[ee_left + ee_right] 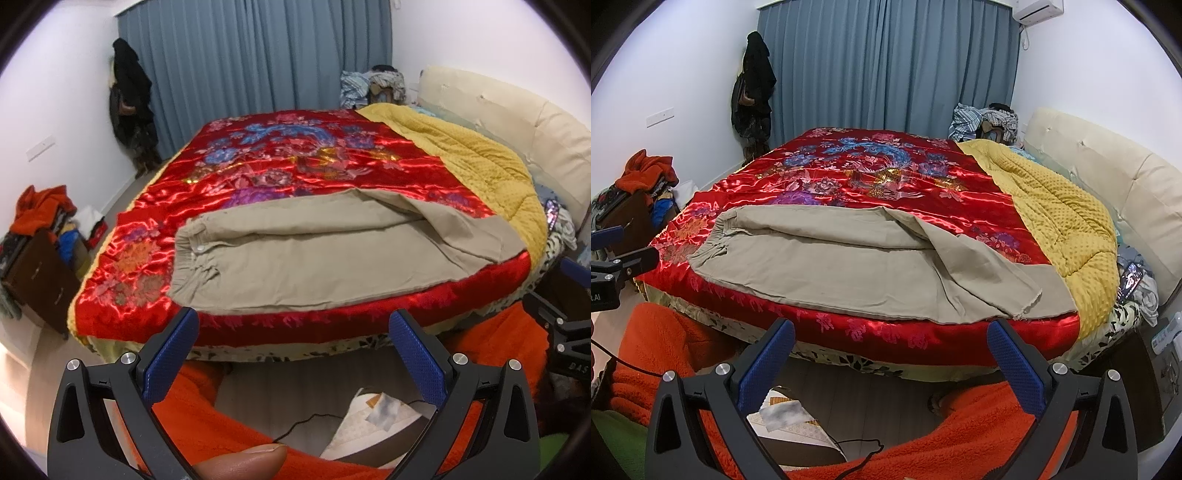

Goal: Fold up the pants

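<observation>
Beige pants (pixel 332 254) lie across the near edge of the red satin quilt (pixel 295 158), folded lengthwise, waistband at the left, leg ends at the right. They also show in the right wrist view (pixel 857 266), with the upper leg's hem (pixel 1019 302) lying loose near the bed edge. My left gripper (pixel 293 325) is open and empty, held below and in front of the bed edge, apart from the pants. My right gripper (pixel 890 338) is open and empty, likewise short of the bed.
A yellow blanket (pixel 1056 206) lies bunched at the bed's right, by the cream headboard (pixel 1108 173). A dark cabinet piled with clothes (pixel 37 258) stands left of the bed. Orange fleece sleeves (pixel 960 435) and the floor (pixel 871 398) fill the foreground. The left gripper shows at the left edge (pixel 613 273).
</observation>
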{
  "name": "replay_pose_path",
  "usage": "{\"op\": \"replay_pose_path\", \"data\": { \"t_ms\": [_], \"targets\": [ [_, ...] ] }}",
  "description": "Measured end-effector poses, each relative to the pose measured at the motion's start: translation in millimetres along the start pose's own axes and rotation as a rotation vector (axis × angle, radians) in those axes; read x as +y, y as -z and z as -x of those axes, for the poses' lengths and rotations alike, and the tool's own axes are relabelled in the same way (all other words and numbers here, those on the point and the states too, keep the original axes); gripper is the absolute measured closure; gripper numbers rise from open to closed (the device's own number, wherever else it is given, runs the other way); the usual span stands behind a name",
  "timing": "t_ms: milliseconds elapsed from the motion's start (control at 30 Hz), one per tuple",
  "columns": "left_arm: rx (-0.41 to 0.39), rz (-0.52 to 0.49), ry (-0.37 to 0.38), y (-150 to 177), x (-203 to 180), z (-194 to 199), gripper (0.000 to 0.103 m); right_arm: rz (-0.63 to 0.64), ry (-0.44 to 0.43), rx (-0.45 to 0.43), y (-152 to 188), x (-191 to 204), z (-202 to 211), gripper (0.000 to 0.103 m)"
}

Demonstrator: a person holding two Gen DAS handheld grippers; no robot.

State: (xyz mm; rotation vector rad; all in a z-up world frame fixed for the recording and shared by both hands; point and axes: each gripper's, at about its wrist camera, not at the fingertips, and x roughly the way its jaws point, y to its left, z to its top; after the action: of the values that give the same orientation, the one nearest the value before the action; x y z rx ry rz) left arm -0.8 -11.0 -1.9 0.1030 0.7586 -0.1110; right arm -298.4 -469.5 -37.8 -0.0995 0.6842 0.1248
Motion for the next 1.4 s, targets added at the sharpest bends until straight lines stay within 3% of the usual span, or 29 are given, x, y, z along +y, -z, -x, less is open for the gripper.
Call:
{"op": "replay_pose_path", "data": {
  "t_ms": [133,267,400,533,667,967,1167,1400],
  "targets": [
    [0.004,-0.014,0.082,2,-3,4,0.0,0.003,0.0,0.001,-1,-1,-1,0.0],
    [0.022,-0.05,0.245,8,-7,12,0.0,0.004,0.0,-0.001,-1,-2,0,0.0],
    [-0.029,-0.068,0.228,10,-12,25,0.0,0.004,0.0,-0.001,-2,-1,0,0.0],
    [-0.015,-0.136,0.247,11,-28,27,0.0,0.009,-0.006,0.002,-2,1,0,0.0],
    [-0.031,-0.171,0.192,10,-30,29,0.0,0.019,-0.006,-0.003,-4,2,3,0.0],
    [-0.006,-0.164,0.192,9,-29,23,0.0,0.005,-0.007,-0.001,-8,-1,2,0.0],
    [-0.026,-0.158,0.107,8,-27,22,0.0,0.005,-0.007,0.0,-8,-2,1,0.0],
    [-0.017,-0.089,0.077,6,-11,17,0.0,0.005,-0.007,0.0,-8,-2,1,0.0]
  ]
}}
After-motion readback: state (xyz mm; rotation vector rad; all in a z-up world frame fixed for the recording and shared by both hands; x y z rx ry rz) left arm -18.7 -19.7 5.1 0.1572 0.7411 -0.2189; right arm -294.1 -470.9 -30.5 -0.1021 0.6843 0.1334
